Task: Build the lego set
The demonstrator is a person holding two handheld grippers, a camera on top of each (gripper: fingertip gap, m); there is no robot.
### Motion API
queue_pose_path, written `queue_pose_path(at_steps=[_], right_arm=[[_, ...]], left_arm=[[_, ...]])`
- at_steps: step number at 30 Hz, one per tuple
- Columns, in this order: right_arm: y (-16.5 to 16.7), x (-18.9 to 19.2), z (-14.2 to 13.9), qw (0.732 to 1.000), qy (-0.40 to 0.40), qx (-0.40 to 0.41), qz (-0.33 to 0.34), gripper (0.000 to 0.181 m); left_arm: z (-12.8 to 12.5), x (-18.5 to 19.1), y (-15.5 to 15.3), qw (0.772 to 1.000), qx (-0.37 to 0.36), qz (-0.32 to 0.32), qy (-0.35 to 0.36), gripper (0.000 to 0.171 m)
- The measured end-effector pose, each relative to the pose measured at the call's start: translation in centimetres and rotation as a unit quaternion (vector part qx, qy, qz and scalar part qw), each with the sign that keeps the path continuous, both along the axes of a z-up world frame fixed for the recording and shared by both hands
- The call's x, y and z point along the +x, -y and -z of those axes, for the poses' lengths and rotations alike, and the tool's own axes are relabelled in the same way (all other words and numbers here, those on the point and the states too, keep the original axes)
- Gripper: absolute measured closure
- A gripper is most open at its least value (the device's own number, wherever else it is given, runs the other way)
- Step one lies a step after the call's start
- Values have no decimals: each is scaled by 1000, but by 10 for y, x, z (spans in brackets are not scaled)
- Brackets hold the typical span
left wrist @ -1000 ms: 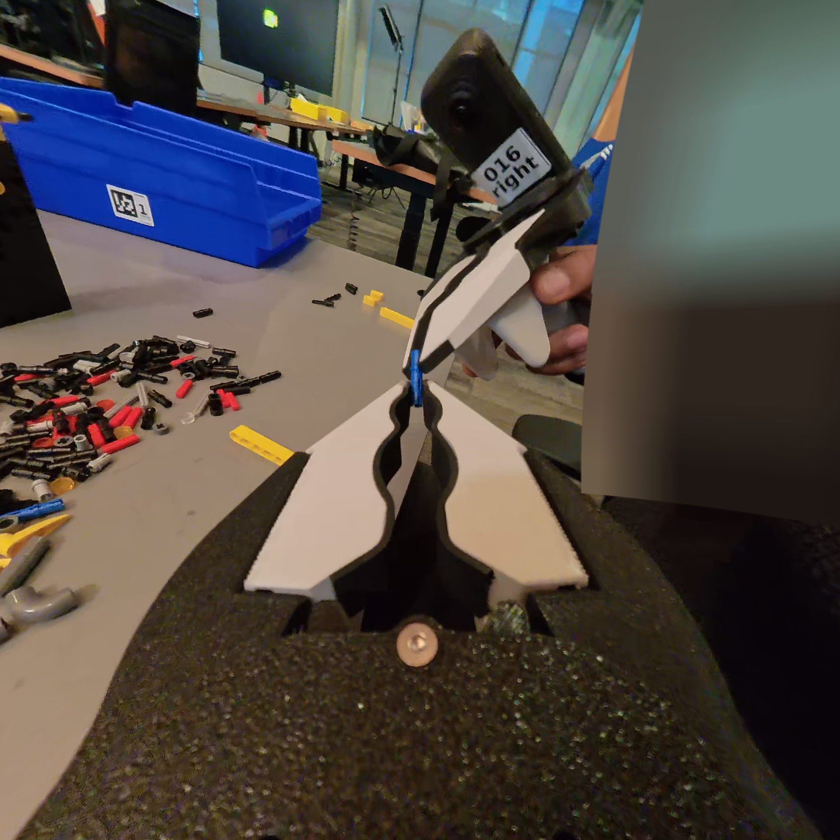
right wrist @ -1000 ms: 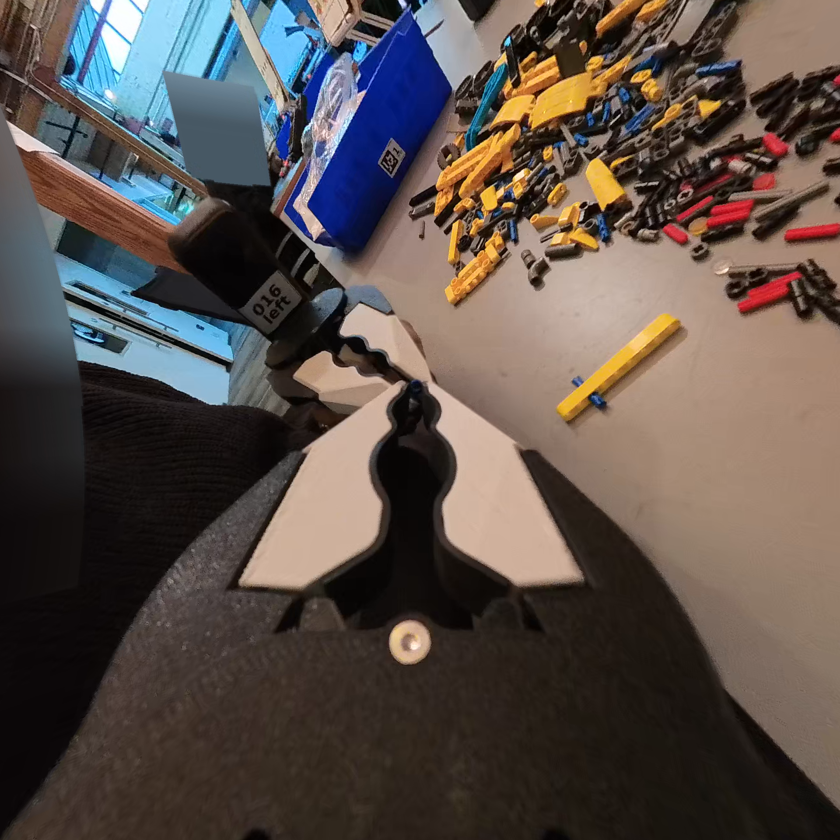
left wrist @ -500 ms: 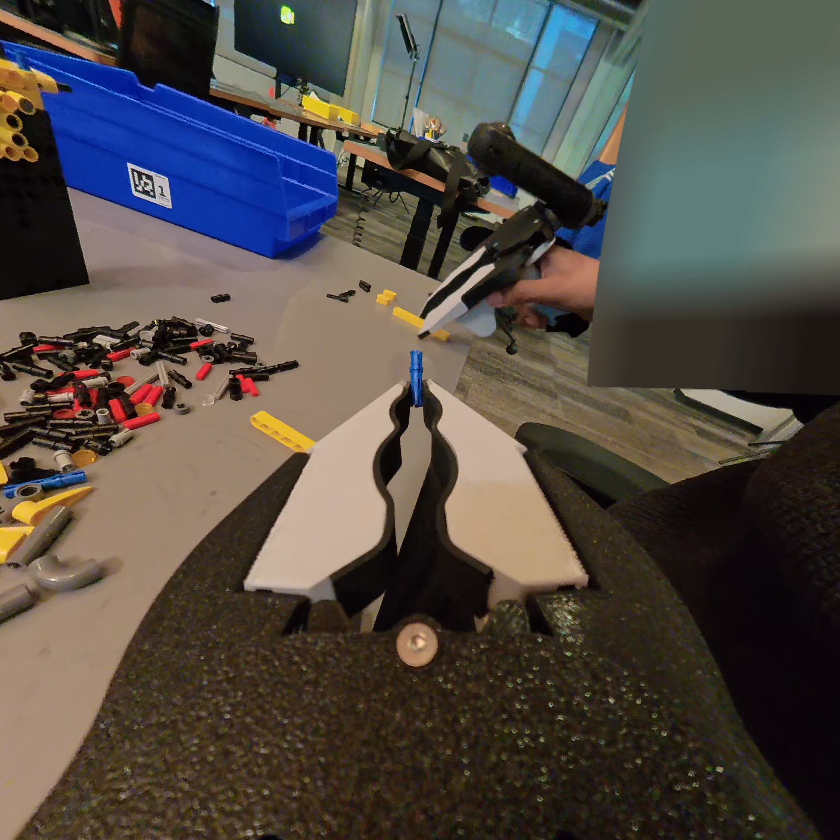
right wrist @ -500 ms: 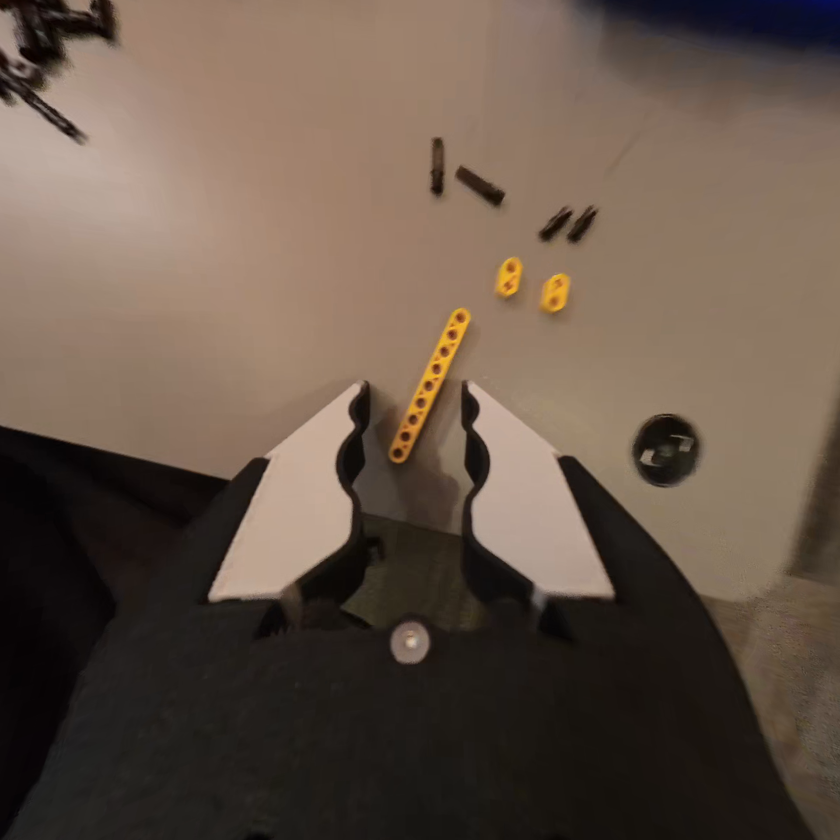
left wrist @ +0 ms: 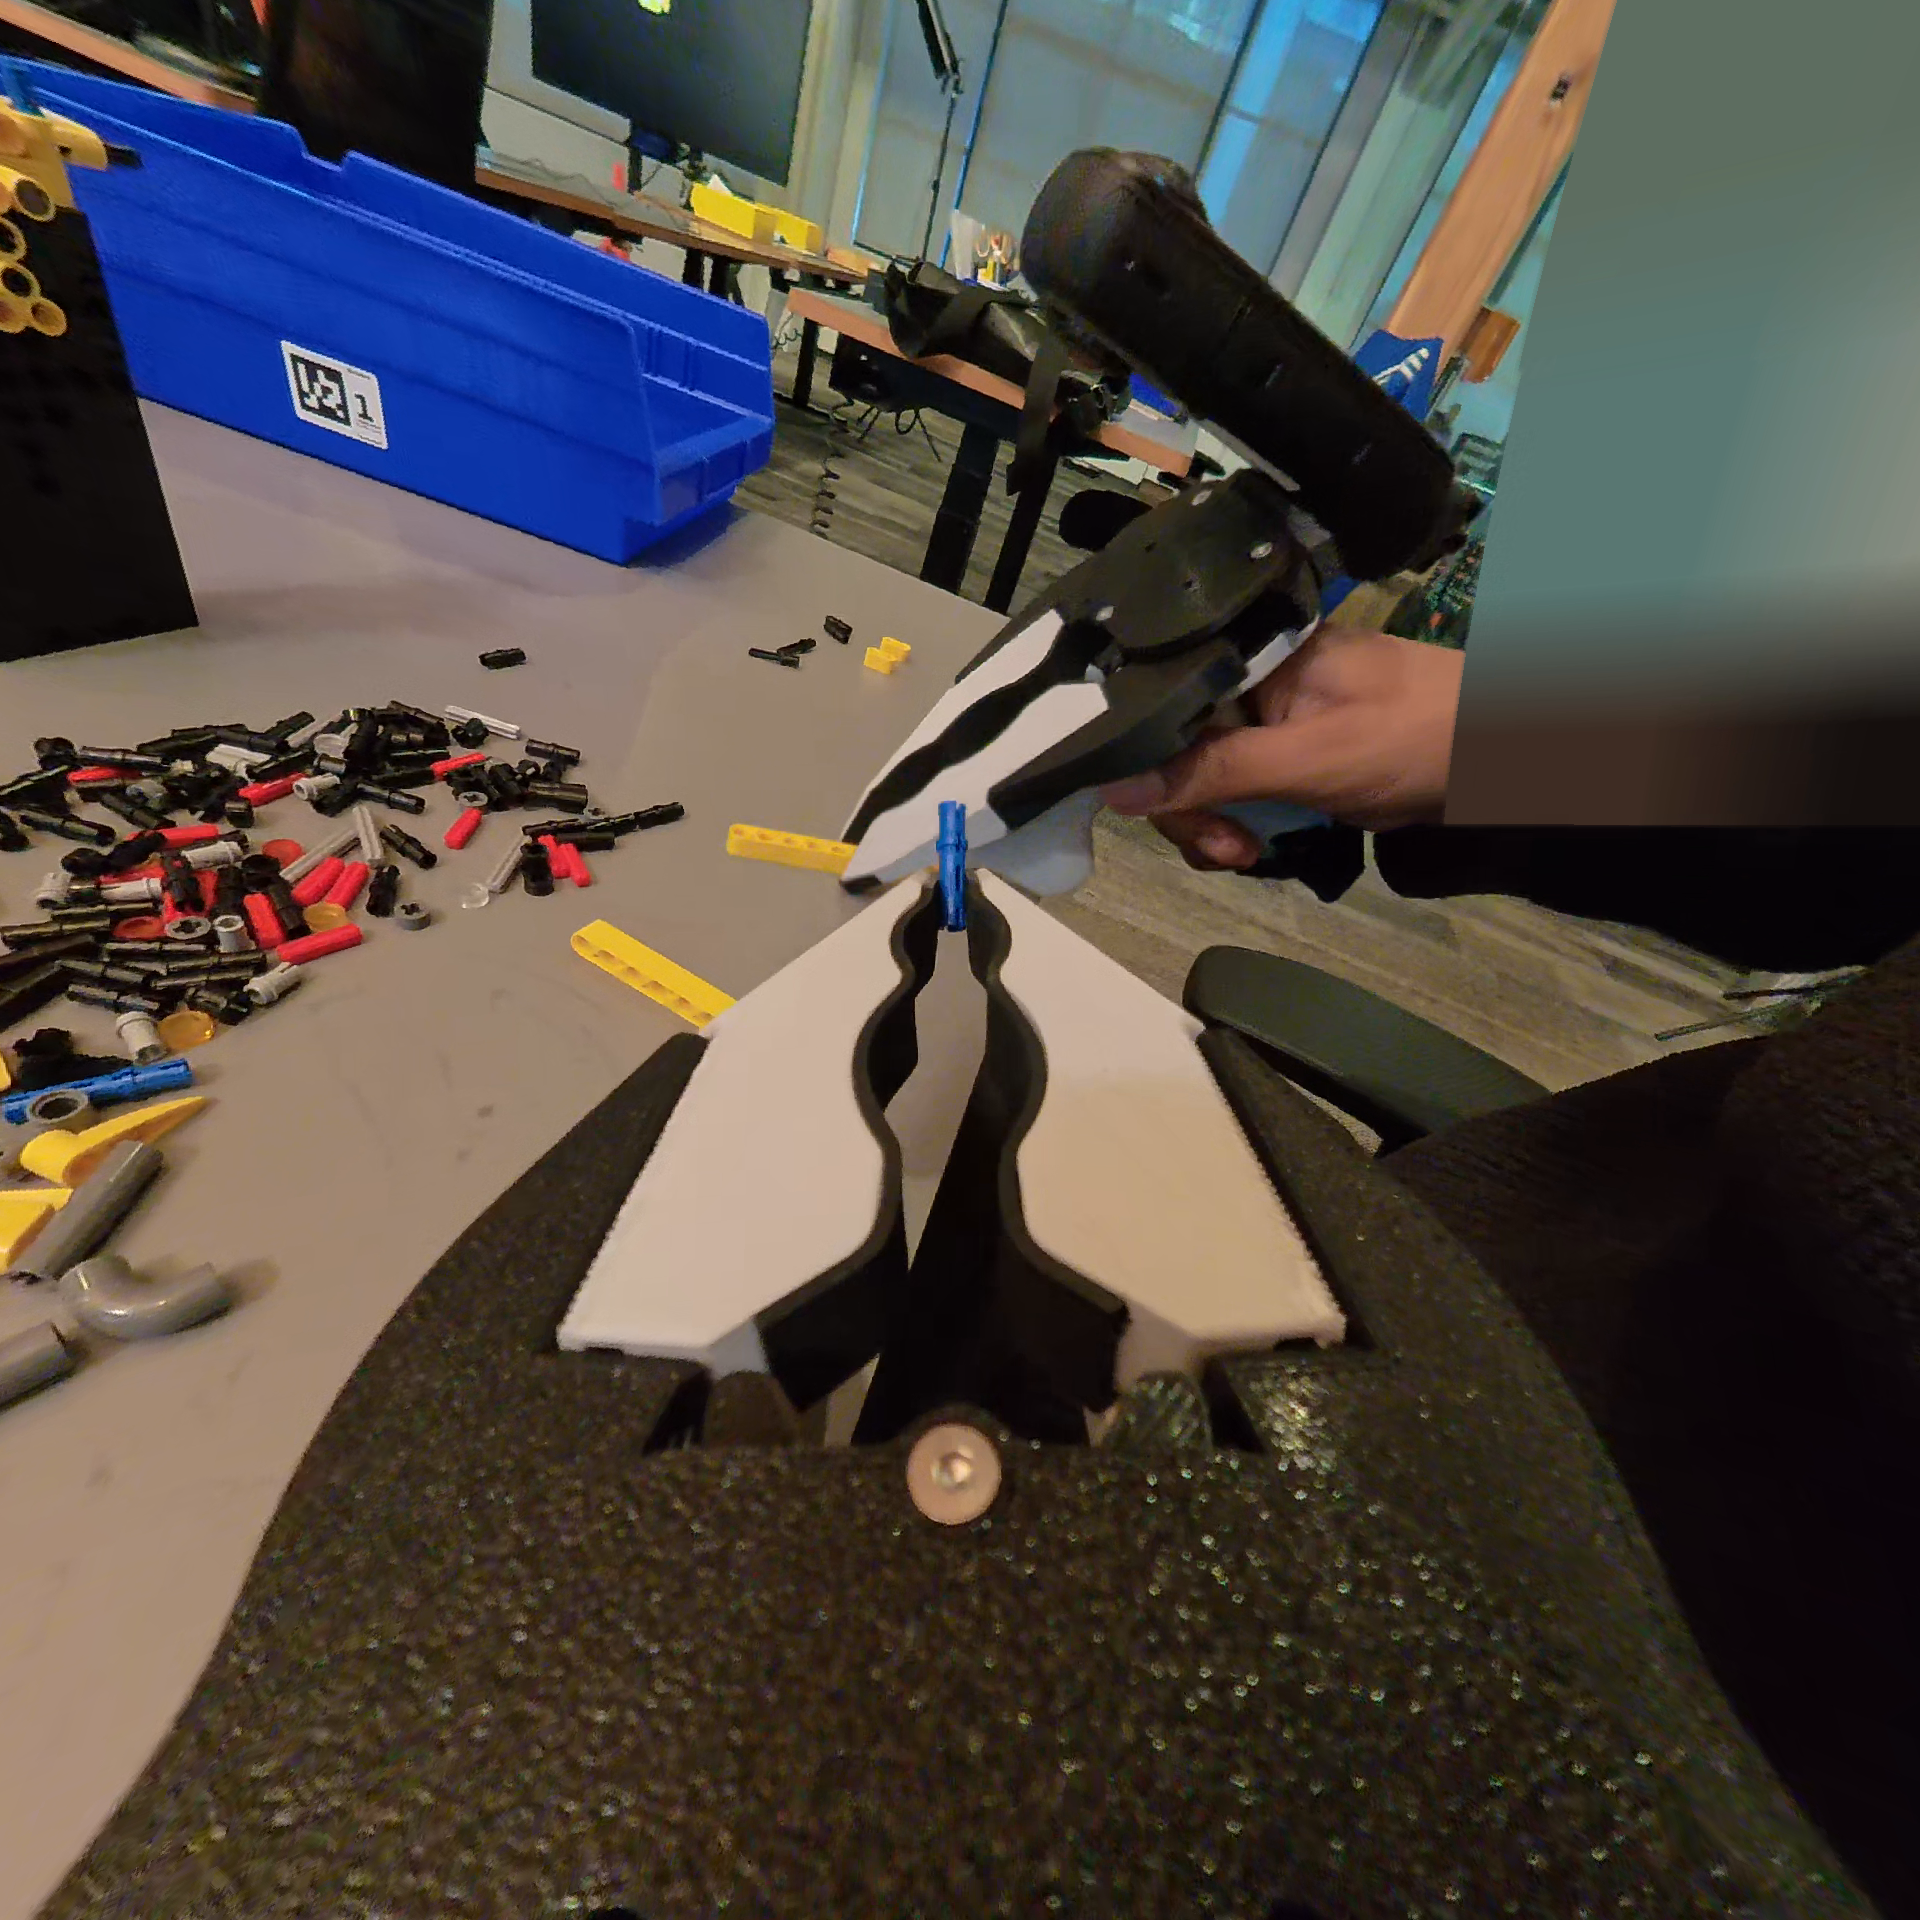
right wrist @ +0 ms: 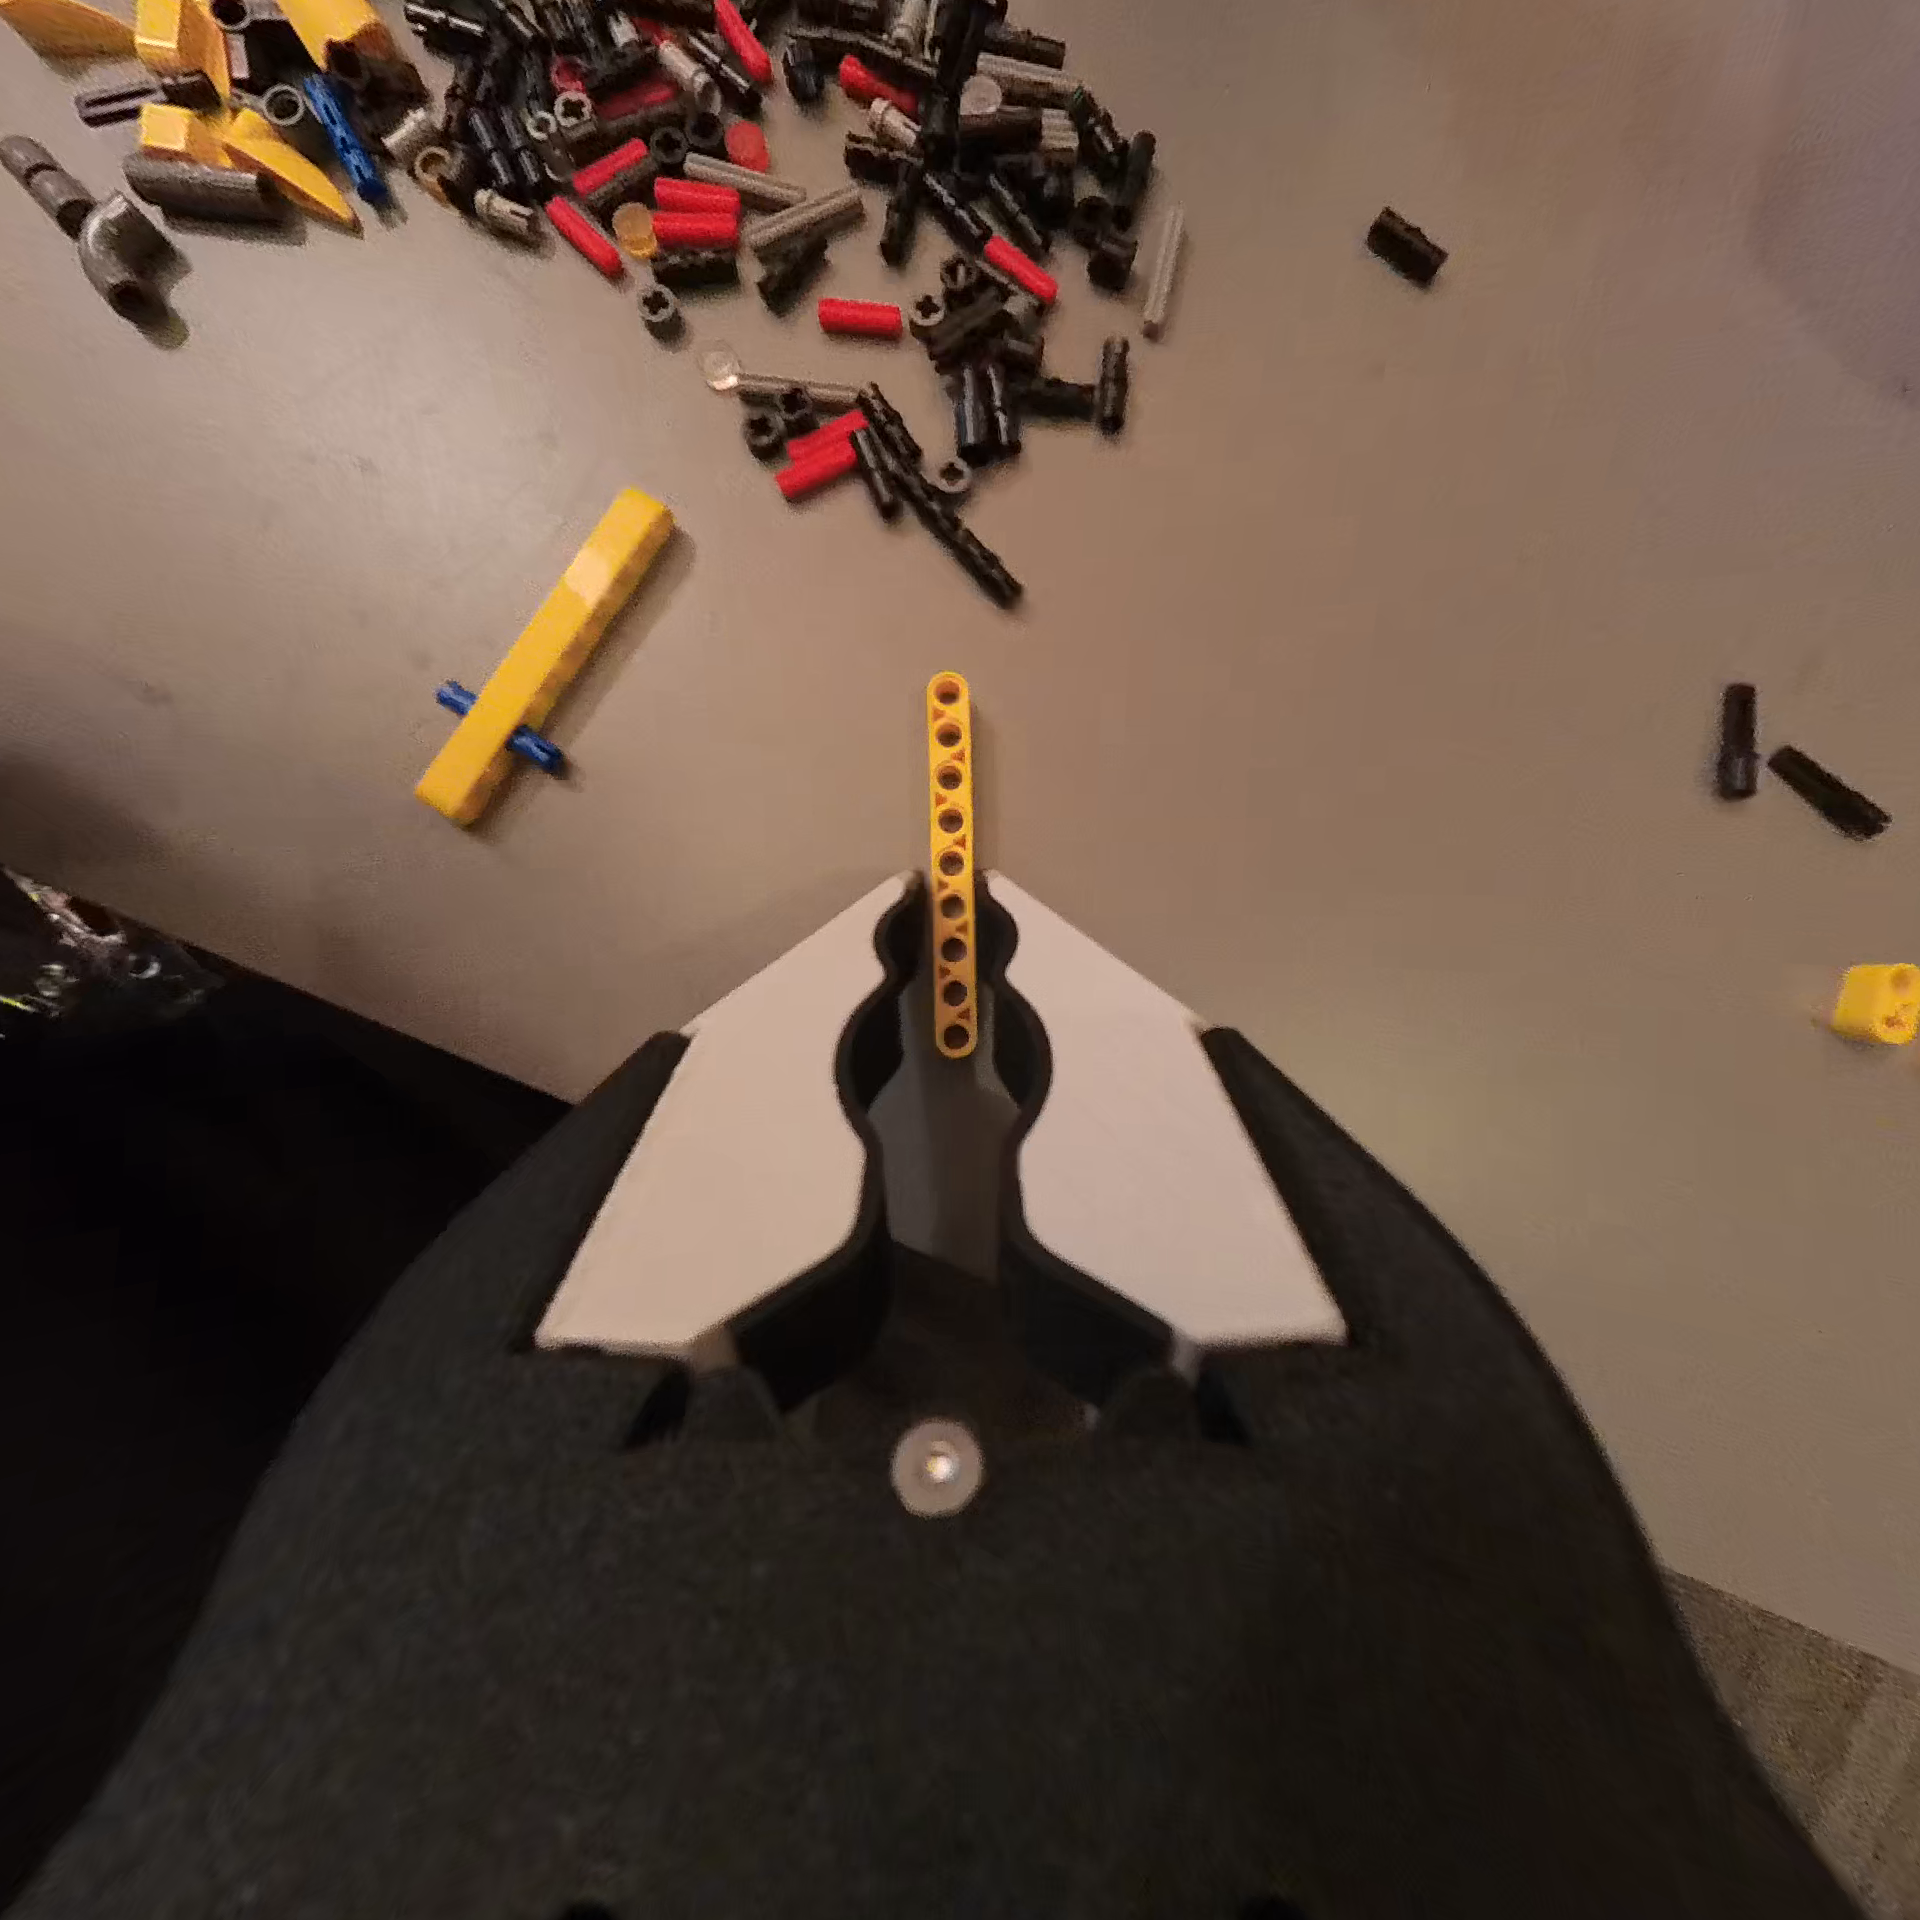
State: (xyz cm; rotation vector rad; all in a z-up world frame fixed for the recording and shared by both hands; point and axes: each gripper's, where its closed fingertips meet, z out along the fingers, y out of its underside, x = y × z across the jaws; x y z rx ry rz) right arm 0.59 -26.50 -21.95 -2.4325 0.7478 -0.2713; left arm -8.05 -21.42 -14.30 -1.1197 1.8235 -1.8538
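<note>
My left gripper (left wrist: 948, 885) is shut on a small blue pin (left wrist: 951, 840), which stands upright out of the fingertips above the grey table (left wrist: 436, 1101). My right gripper (right wrist: 951, 883) is shut on a thin yellow beam with holes (right wrist: 949, 790); the beam pokes forward past the tips, low over the table. In the left wrist view the right gripper (left wrist: 871, 871) is just behind the blue pin, held by a person's hand (left wrist: 1309, 748), with the yellow beam (left wrist: 790, 844) sticking out to its left.
A thicker yellow beam (right wrist: 545, 655) with a blue pin (right wrist: 499, 727) through it lies to the left. A pile of black, red and grey pins (right wrist: 831, 208) lies beyond. Loose black pins (right wrist: 1797, 774) and a small yellow piece (right wrist: 1875, 1003) lie at the right. A blue bin (left wrist: 416, 343) stands at the back. My hands' fingertips stand some 12 centimetres from each other.
The right gripper left the blue pin at the left gripper, swung down to the table, went open around the thin yellow beam and has now shut on it. The left gripper keeps the blue pin.
</note>
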Motion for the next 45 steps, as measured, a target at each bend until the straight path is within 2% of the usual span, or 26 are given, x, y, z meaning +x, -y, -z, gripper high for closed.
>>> queue_pose_path(at_steps=[2,3,7,11,15,18,21,24,28,30,34,39,42,45], right_arm=[[-5,-10,-3,1000,-19,12,-17,147],[-4,-13,-5,999,-26,13,-20,141],[10,-17,-10,999,-50,13,-17,140],[7,-33,-3,995,-96,31,-25,140],[4,-40,-5,995,-86,26,-47,138],[-4,-39,-25,993,-46,56,-88,139],[-24,-61,-55,976,-77,140,-149,142],[-33,-75,-73,951,-167,207,-157,145],[-36,-97,-81,900,-310,254,-170,145],[-36,-104,-78,888,-345,250,-175,146],[-32,-109,-64,890,-358,215,-184,163],[-31,-106,-64,894,-345,210,-195,174],[-33,-103,-68,895,-336,219,-196,175],[-30,-84,-69,912,-297,216,-181,177]], left_arm=[[1,0,-1,1000,-4,-1,-3,168],[0,1,-2,1000,-8,-1,-5,168],[0,1,-4,1000,-17,-1,-8,168],[0,1,-3,1000,-15,-1,-8,167],[1,1,-2,1000,-12,0,-10,167],[3,0,1,1000,-8,5,-12,167],[4,-2,6,1000,3,14,-9,167],[4,-7,13,999,16,32,-4,167],[7,-11,19,997,61,36,18,168],[10,-14,25,995,79,50,25,168],[14,-18,32,994,88,68,24,168],[12,-18,31,995,70,70,21,168],[11,-14,27,997,52,61,10,166],[14,-8,19,998,51,39,1,165]])
